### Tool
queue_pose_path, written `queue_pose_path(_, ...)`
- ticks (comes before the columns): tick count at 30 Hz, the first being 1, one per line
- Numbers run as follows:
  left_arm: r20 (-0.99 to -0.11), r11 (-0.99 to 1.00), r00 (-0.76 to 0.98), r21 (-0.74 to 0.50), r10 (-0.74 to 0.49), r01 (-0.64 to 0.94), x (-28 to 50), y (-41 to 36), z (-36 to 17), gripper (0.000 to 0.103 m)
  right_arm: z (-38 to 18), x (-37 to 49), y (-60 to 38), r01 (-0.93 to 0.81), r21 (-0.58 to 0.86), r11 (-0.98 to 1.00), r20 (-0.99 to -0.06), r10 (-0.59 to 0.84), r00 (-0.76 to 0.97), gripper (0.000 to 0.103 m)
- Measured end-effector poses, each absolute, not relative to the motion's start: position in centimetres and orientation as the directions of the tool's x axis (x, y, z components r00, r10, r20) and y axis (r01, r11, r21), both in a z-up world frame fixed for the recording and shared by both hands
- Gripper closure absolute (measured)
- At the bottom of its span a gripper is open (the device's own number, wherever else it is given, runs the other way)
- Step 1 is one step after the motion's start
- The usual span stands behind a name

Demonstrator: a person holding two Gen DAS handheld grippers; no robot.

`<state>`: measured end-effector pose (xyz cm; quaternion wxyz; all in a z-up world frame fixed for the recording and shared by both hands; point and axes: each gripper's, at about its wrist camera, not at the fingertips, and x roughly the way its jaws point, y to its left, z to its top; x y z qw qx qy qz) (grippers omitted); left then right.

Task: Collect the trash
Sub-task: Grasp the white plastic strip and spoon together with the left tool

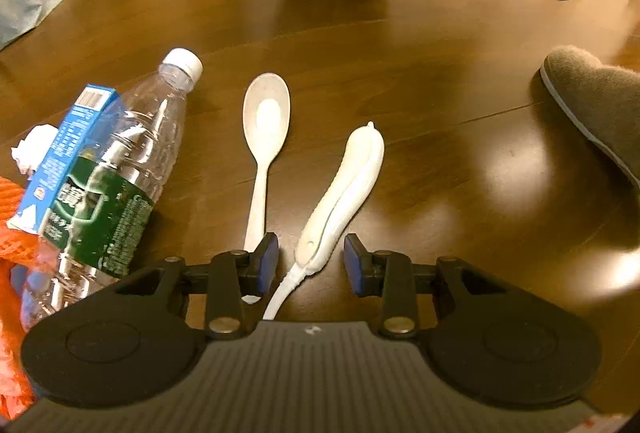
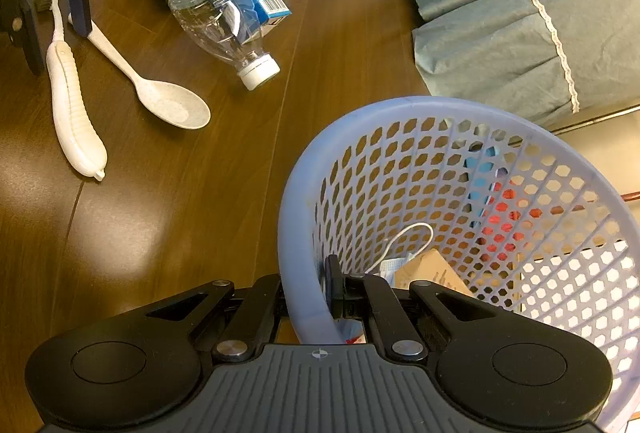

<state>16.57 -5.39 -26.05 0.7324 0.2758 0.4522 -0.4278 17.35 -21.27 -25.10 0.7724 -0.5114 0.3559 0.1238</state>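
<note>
Straddling the narrow end of the white ribbed tool (image 1: 344, 189), the left gripper (image 1: 310, 265) is partly open, holding nothing; its blue pads (image 1: 266, 261) stand clear on both sides. In the left wrist view the tool's long axis runs from 6 o'clock toward 1 o'clock, directly ahead of the fingers. The spoon (image 1: 266, 129) lies just beside it at 11 o'clock, its handle end hidden behind the left pad. The bottle (image 1: 120, 169) and blue carton (image 1: 64, 161) lie at 9 o'clock.

In the right wrist view the right gripper (image 2: 308, 297) is clamped on the basket (image 2: 304, 233) rim at 6 o'clock, one finger inside, one outside. The tool lies at 10 o'clock, well apart, so the left gripper is nearer. Basket contents are partly hidden; paper and card show.
</note>
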Motion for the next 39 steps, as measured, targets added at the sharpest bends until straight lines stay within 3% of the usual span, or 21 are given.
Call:
queue_pose_path(12,-0.918,0.518,0.195,-0.014,-0.346,0.855,17.1,-5.1,-26.3,0.087,-25.0,17.4,-21.5,-0.552,-0.698,0.456,-0.677,-0.168,0.717,0.103)
queue_pose_path(28,-0.914,0.563,0.236,0.01,-0.33,0.826,17.3,-5.9,-26.4,0.088,-25.0,17.2,-21.6,-0.553,-0.696,0.457,-0.678,-0.167,0.716,0.103)
queue_pose_path(39,-0.884,0.592,0.281,0.006,-0.374,0.806,17.8,-5.3,-22.8,0.088,-25.0,17.2,-21.7,-0.553,-0.696,0.459,-0.679,-0.167,0.715,0.103)
